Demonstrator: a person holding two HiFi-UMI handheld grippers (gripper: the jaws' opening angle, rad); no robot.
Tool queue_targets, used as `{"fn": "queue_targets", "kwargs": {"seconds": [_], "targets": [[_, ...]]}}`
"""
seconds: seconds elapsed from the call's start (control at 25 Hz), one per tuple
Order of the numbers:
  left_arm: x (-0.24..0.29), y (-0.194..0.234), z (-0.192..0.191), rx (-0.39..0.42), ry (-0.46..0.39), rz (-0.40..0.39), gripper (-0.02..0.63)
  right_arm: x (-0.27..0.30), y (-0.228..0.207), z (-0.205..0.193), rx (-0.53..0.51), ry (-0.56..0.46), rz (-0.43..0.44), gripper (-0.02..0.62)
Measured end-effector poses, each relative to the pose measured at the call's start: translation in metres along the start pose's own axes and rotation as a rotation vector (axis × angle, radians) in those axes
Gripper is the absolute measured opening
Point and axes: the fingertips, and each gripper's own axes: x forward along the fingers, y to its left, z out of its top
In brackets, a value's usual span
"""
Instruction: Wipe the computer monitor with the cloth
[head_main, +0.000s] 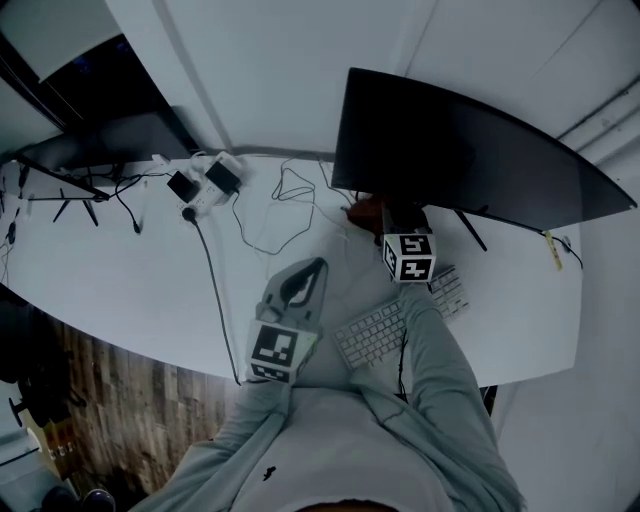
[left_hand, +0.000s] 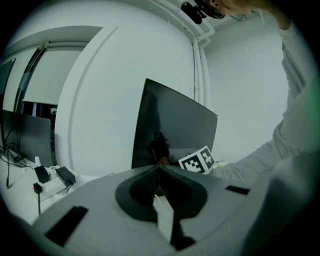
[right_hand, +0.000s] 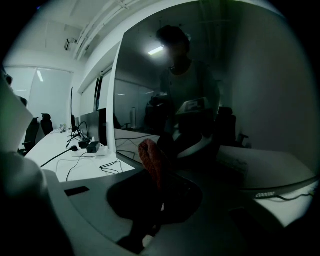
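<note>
The dark curved monitor (head_main: 470, 150) stands at the back right of the white desk (head_main: 120, 280). My right gripper (head_main: 375, 218) is low at the screen's bottom left corner, shut on a reddish cloth (head_main: 360, 212). In the right gripper view the cloth (right_hand: 150, 156) bunches up from the gripper (right_hand: 160, 179), close to the screen (right_hand: 225, 85); I cannot tell whether they touch. My left gripper (head_main: 312, 268) rests over the desk left of the keyboard, jaws together and empty. From the left gripper (left_hand: 159, 169) view the monitor (left_hand: 175, 127) and the right gripper's marker cube (left_hand: 197, 160) lie ahead.
A white keyboard (head_main: 400, 320) lies in front of the monitor under my right arm. A power strip with adapters (head_main: 205, 185) and loose cables (head_main: 285, 200) sit at the back middle. A second dark monitor (head_main: 110, 140) stands at the far left. A black cable (head_main: 215, 290) runs off the desk's front edge.
</note>
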Motion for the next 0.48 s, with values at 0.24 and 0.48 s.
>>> {"fn": "queue_targets", "kwargs": {"seconds": [0.24, 0.48], "targets": [[0.017, -0.047, 0.001, -0.003, 0.017, -0.011, 0.021, -0.032, -0.065, -0.015, 0.022, 0.015, -0.055, 0.035], [0.044, -0.112, -0.001, -0.003, 0.051, -0.048, 0.021, -0.07, -0.138, -0.033, 0.042, 0.026, -0.11, 0.035]]}}
